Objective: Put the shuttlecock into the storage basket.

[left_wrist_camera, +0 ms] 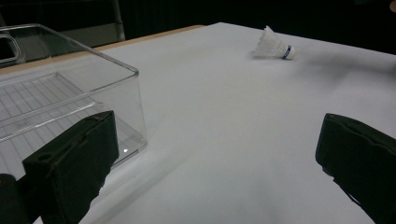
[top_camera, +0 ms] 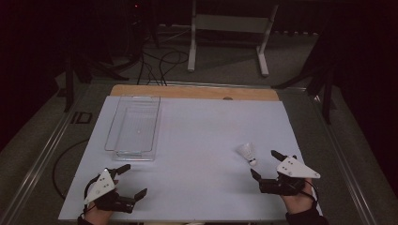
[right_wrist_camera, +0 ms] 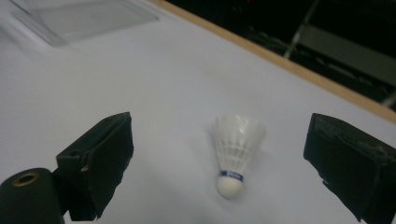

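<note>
A white shuttlecock [top_camera: 247, 153] with a blue band lies on its side on the white table top [top_camera: 197, 154], at the right. My right gripper [top_camera: 264, 165] stands open just short of it; in the right gripper view the shuttlecock [right_wrist_camera: 236, 151] lies ahead between the two wide jaws, cork end toward me, touching neither. A clear plastic bin [top_camera: 133, 125] stands empty at the left. My left gripper [top_camera: 133, 180] is open near the front left edge, just in front of the bin [left_wrist_camera: 70, 100]. The shuttlecock [left_wrist_camera: 274, 46] appears far off in the left gripper view.
A wooden strip [top_camera: 195, 92] runs along the table's far edge. Beyond it stand a white metal frame [top_camera: 228, 35] and cables [top_camera: 157, 65] on the floor. A person's hands hold both grippers at the bottom edge.
</note>
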A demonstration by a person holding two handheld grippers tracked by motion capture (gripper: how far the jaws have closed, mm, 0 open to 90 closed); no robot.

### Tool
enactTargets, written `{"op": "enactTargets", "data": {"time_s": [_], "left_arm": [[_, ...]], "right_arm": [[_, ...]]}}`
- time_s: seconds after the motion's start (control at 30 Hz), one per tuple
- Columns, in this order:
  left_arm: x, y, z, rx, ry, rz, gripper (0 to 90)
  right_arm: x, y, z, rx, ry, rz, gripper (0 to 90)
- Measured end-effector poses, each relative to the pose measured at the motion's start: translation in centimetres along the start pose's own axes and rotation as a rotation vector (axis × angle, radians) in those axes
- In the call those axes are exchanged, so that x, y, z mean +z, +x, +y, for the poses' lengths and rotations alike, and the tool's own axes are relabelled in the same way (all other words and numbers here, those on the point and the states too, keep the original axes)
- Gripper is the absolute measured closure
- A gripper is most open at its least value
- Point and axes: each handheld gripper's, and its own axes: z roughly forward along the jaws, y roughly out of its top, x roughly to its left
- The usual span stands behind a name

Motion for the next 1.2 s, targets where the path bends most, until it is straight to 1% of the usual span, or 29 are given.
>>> {"op": "enactTargets", "data": {"time_s": [0.1,0.13,0.2,0.23,0.27,0.37,0.4,0.47,0.63,0.83,0.87,0.9,0.97,1.03,1.1,1.13,1.2], "left_arm": [[0.0,0.0,0.0,-0.002,-0.001,0.002,0.0],[0.0,0.0,0.0,-0.002,-0.001,0.002,0.0],[0.0,0.0,0.0,-0.002,-0.002,0.001,0.0],[0.0,0.0,0.0,-0.001,-0.001,0.001,0.0],[0.0,0.0,0.0,0.0,-0.002,-0.001,0.0],[0.0,0.0,0.0,-0.002,-0.003,-0.001,0.0],[0.0,0.0,0.0,-0.002,-0.003,-0.001,0.0],[0.0,0.0,0.0,-0.003,-0.003,0.0,0.0],[0.0,0.0,0.0,0.001,-0.002,-0.001,0.0],[0.0,0.0,0.0,0.003,0.001,0.0,0.0],[0.0,0.0,0.0,0.002,0.001,0.001,0.0],[0.0,0.0,0.0,0.003,0.001,0.0,0.0],[0.0,0.0,0.0,0.003,0.001,0.001,0.0],[0.1,-0.1,0.0,0.003,0.002,0.0,0.0],[0.0,0.0,0.0,0.004,0.002,0.0,0.0],[0.0,0.0,0.0,0.004,0.002,0.0,0.0],[0.0,0.0,0.0,0.003,0.001,0.0,0.0]], "right_arm": [[0.3,-0.4,0.0,0.015,0.035,-0.019,8.4],[0.3,-0.4,0.0,0.015,0.035,-0.019,8.4],[0.4,-0.5,0.1,0.015,0.06,-0.023,8.4],[0.5,-0.6,0.1,0.022,0.077,-0.017,8.3],[0.6,-0.6,0.1,0.029,0.086,-0.023,8.3],[0.7,-0.8,0.2,0.034,0.089,-0.022,8.0],[0.8,-0.8,0.3,0.041,0.106,-0.021,7.8],[1.0,-0.8,0.3,0.046,0.121,-0.026,7.8],[1.5,-1.0,0.3,0.076,0.163,-0.021,7.7],[1.9,-1.3,0.4,0.076,0.197,-0.019,7.7],[2.0,-1.4,0.5,0.088,0.204,-0.011,7.7],[2.0,-1.5,0.6,0.095,0.213,-0.011,7.7],[2.0,-1.5,0.6,0.101,0.215,-0.007,7.7],[2.2,-1.6,0.9,0.106,0.247,-0.012,7.7],[2.3,-1.7,1.1,0.116,0.264,-0.011,7.6],[2.3,-1.7,1.1,0.116,0.264,-0.011,7.6],[2.7,-1.8,1.3,0.109,0.301,-0.011,7.6]]}}
